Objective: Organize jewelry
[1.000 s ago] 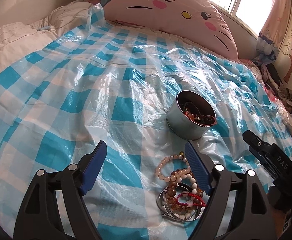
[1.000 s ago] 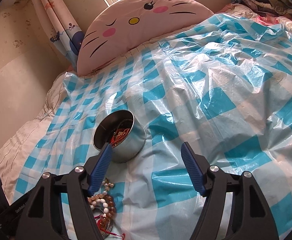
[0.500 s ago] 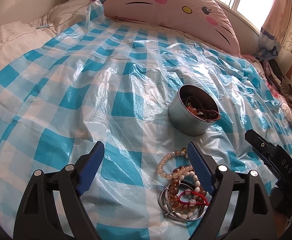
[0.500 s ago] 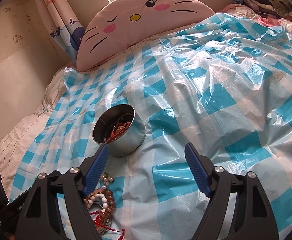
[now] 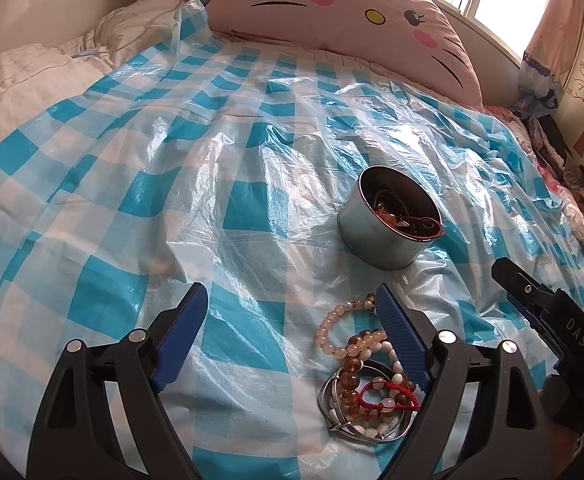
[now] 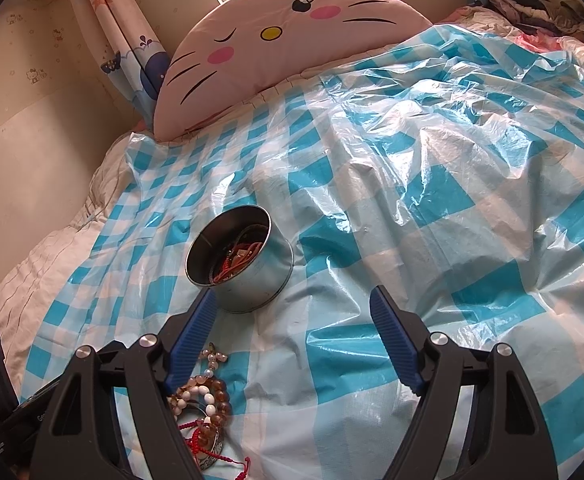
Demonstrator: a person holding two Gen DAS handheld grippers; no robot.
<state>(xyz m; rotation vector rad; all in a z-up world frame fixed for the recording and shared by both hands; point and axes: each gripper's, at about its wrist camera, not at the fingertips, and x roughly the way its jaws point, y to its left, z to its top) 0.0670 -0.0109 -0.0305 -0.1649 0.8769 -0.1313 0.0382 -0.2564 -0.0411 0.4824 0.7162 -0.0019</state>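
Observation:
A round silver tin [image 5: 383, 248] stands on the blue-and-white checked plastic sheet and holds red and brown jewelry. A pile of bracelets [image 5: 367, 384] lies in front of it: pale pink beads, amber beads, white beads, a red cord and a metal bangle. My left gripper [image 5: 290, 294] hovers open over the sheet, its right finger above the pile's edge, gripping nothing. In the right wrist view the tin [image 6: 252, 284] sits just beyond the left finger of my right gripper [image 6: 292, 296]. That gripper is open and empty, with the bracelets [image 6: 204, 400] under its left finger.
A large pink cat-face pillow [image 5: 351, 12] lies at the head of the bed. Cream bedding [image 5: 32, 76] borders the sheet on the left, and clothes [image 5: 579, 184] are piled at the right. Part of the other gripper [image 5: 547, 320] shows at the right edge.
The jaws of both grippers have spread slightly wider. The tin and the bracelets lie where they were.

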